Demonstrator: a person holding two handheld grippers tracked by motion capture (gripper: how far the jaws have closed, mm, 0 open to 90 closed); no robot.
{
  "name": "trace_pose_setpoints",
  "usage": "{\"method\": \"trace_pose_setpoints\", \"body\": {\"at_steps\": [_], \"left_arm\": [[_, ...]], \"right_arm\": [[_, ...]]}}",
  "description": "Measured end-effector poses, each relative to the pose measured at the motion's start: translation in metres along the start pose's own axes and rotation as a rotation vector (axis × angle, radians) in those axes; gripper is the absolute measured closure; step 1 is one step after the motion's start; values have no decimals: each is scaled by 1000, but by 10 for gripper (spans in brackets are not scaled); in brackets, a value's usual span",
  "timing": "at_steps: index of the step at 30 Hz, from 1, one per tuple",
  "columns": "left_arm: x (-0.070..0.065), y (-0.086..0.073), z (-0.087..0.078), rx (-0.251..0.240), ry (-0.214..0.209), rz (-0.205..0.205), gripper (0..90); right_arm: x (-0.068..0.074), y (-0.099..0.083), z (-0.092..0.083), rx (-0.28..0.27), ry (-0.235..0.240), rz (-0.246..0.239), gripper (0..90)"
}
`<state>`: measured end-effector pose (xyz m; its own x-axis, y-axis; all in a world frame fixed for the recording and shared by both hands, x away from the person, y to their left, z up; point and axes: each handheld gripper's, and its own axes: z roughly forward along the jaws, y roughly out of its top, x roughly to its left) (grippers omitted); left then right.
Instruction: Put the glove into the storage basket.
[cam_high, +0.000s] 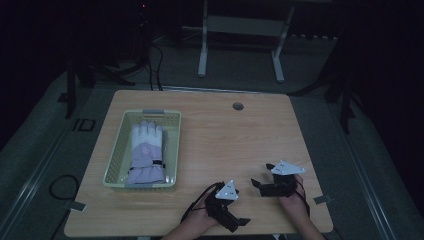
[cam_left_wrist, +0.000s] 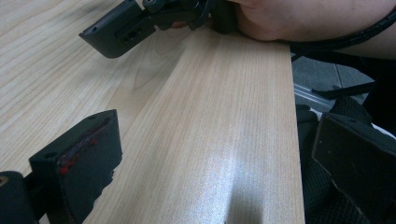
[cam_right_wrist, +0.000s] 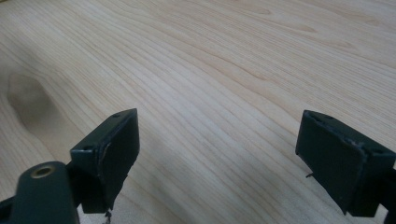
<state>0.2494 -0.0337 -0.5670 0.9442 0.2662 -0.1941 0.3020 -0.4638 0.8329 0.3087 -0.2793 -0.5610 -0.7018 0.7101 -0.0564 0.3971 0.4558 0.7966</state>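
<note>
At the table's near edge, both grippers rest empty, jaws spread: left gripper (cam_high: 243, 220), right gripper (cam_high: 257, 183). The lilac-and-white padded glove (cam_high: 145, 154) lies in the pale green perforated plastic basket (cam_high: 113, 160), far-left of both, cuff nearest; the left gripper is nearer.

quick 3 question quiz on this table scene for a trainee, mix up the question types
1. True or false: the glove lies inside the basket.
2. Multiple choice: the left gripper is (A) open and empty, (B) shut on the glove, (C) inside the basket.
3. Fill in: the right gripper sits near the table's ____ edge, the person's side.

Key:
1. True
2. A
3. Near (front)
</note>
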Motion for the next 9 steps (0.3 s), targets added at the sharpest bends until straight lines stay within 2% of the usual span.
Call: {"method": "trace_pose_setpoints", "body": {"at_steps": [9], "left_arm": [[-2,-1,0,0,2,9,18]], "right_arm": [[0,0,1,11,-5,-3,137]]}}
